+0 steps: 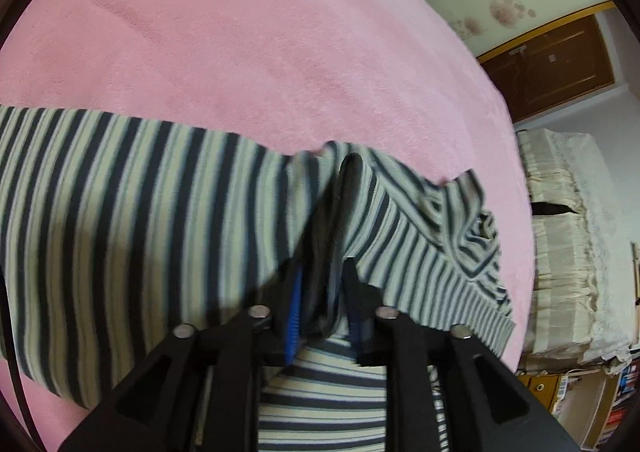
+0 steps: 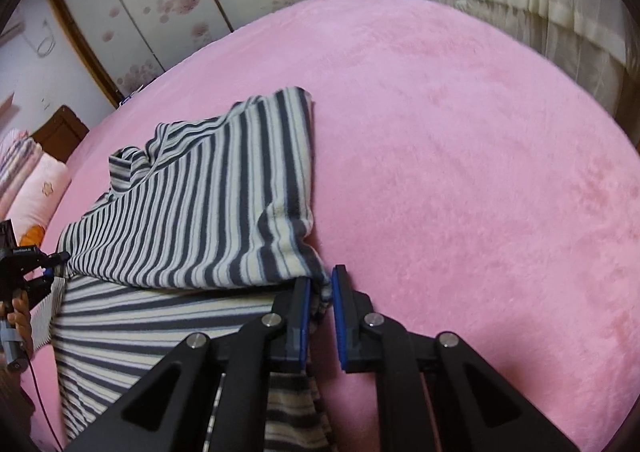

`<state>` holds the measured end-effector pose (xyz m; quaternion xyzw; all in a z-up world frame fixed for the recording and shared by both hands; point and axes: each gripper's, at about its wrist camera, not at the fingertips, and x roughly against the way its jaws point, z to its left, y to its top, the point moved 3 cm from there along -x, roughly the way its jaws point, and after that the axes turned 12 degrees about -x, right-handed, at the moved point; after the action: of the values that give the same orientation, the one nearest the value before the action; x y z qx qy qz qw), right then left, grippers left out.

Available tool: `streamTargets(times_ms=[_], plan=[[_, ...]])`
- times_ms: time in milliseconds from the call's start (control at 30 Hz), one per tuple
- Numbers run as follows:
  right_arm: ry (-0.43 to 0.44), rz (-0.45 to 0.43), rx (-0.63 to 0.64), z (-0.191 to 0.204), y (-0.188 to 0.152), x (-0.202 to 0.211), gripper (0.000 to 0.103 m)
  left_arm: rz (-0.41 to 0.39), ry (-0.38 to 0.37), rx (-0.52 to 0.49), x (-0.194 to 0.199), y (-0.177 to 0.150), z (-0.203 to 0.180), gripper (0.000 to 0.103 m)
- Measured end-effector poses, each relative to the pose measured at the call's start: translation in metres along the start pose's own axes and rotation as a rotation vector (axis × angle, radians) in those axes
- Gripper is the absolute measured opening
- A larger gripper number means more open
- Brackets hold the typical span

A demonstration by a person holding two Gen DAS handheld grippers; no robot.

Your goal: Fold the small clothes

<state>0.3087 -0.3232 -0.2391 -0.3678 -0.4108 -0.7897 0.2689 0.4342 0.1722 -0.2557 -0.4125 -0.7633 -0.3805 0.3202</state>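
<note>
Your right gripper [image 2: 320, 316] pinches the folded corner of the striped sweater [image 2: 200, 204], jaws narrow on cloth. Your left gripper [image 1: 320, 292] stands narrowly parted around the opposite edge. Sweater lies on the pink blanket [image 2: 480, 132], top half doubled over, likely to set the crease.

**Hidden, cropped and blurred parts**
Motion blur smears the shirt [image 1: 132, 212] in the left wrist view, and its folds hide the left gripper [image 1: 324, 236] fingertips. The right gripper [image 2: 320, 292] covers the shirt corner's end. At the right view's left edge, the hand [image 2: 18, 318] is cropped; pillows [image 2: 28, 176] likewise.
</note>
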Motion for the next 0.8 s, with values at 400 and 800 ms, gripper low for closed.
streamTargets(times_ms=[400,800], plan=[[-0.131,-0.120,0.218,0.024,-0.006,0.016,0.031,0.022,-0.045,0.006,-0.003,-0.014,0.000,0.025],[-0.207,-0.155,0.493,0.060,-0.023,0.005,0.030,0.009,-0.036,0.006,-0.001,-0.016,-0.010,0.024]])
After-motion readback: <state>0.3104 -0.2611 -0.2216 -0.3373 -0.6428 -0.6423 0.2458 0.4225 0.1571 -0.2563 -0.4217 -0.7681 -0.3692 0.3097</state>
